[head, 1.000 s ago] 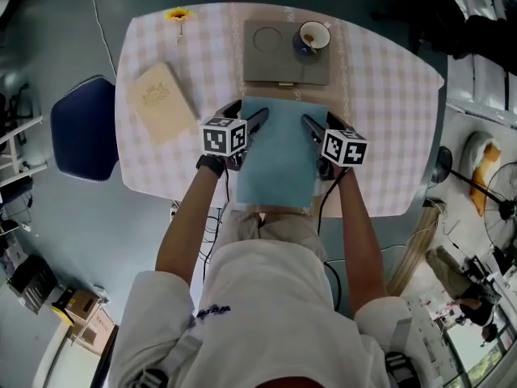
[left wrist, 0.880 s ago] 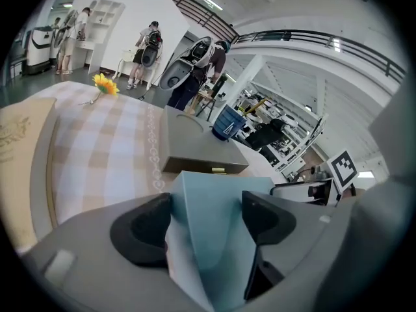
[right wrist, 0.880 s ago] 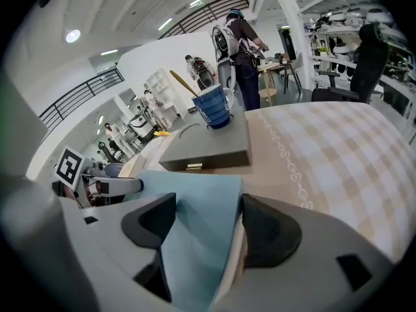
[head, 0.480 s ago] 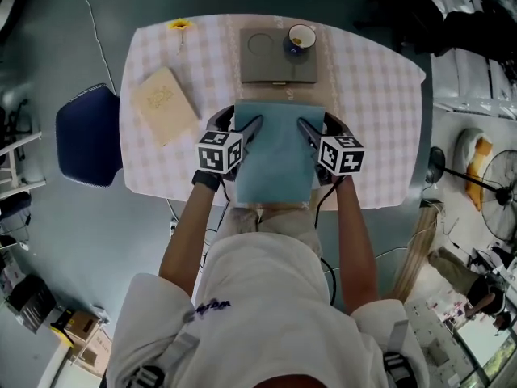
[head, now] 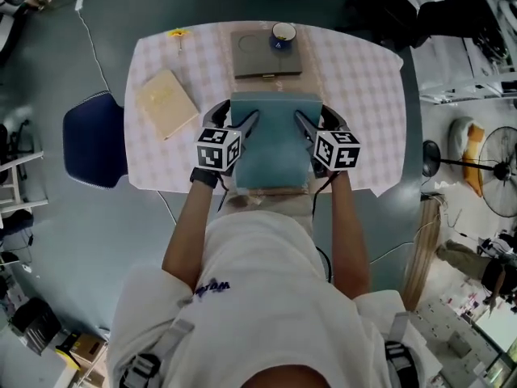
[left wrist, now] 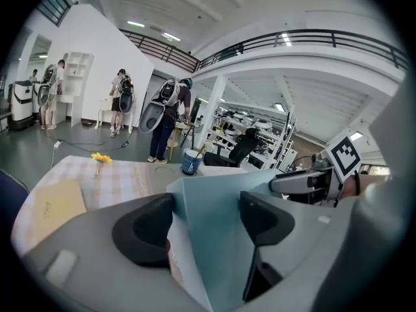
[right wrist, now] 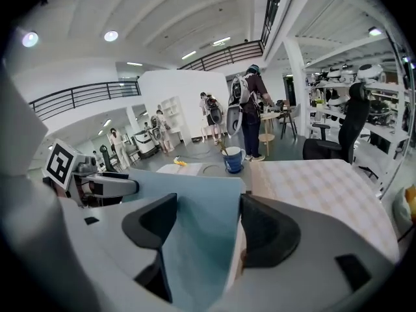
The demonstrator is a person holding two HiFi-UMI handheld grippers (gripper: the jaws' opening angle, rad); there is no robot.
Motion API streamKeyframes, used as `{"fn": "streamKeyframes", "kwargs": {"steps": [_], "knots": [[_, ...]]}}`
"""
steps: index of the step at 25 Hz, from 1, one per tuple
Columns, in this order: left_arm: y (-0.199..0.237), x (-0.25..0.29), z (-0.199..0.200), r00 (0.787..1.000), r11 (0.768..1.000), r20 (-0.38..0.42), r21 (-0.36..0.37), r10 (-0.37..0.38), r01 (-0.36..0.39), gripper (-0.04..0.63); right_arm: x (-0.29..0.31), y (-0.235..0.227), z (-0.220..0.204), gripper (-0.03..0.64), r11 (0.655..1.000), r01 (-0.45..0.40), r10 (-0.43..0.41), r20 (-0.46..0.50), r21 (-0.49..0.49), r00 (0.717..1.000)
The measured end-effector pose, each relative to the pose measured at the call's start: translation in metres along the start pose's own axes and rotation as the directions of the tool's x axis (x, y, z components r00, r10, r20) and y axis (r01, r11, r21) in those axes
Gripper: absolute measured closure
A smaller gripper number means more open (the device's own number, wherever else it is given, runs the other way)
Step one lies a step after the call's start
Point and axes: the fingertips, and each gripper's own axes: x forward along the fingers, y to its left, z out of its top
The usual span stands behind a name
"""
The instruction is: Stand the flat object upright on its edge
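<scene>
The checked surface (head: 363, 95) is seen from above, with a dark blue chair (head: 93, 140) beside its left edge; a teal book (head: 275, 148) is held tilted over the near middle of the surface, and whether any edge of it touches the cloth cannot be told; a grey tray (head: 254, 59) lies beyond it; a beige book (head: 166, 103) lies flat at the left; the left gripper (head: 238, 120) is clamped on the teal book's left side and the right gripper (head: 317, 121) on its right side; a cup (head: 283, 35) stands on the tray; a yellow flower (head: 176, 33) lies at the far left corner.
</scene>
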Motion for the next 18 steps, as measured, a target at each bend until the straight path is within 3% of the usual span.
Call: {"fn": "streamKeyframes", "kwargs": {"steps": [4, 14, 18], "knots": [[-0.008, -0.010, 0.024, 0.999, 0.999, 0.041, 0.053, 0.001, -0.004, 0.272, -0.015, 0.004, 0.020, 0.305, 1.000, 0.015, -0.014, 0.058, -0.012, 0.998], [-0.023, -0.040, 0.076, 0.985, 0.996, 0.170, 0.090, 0.008, -0.023, 0.290, -0.048, 0.017, 0.072, 0.313, 0.996, 0.044, -0.027, 0.193, -0.083, 0.981], [-0.032, -0.059, 0.100, 0.975, 0.983, 0.221, 0.177, 0.001, -0.041, 0.291, -0.066, 0.026, 0.091, 0.325, 0.994, 0.033, -0.005, 0.251, -0.109, 0.968]]}}
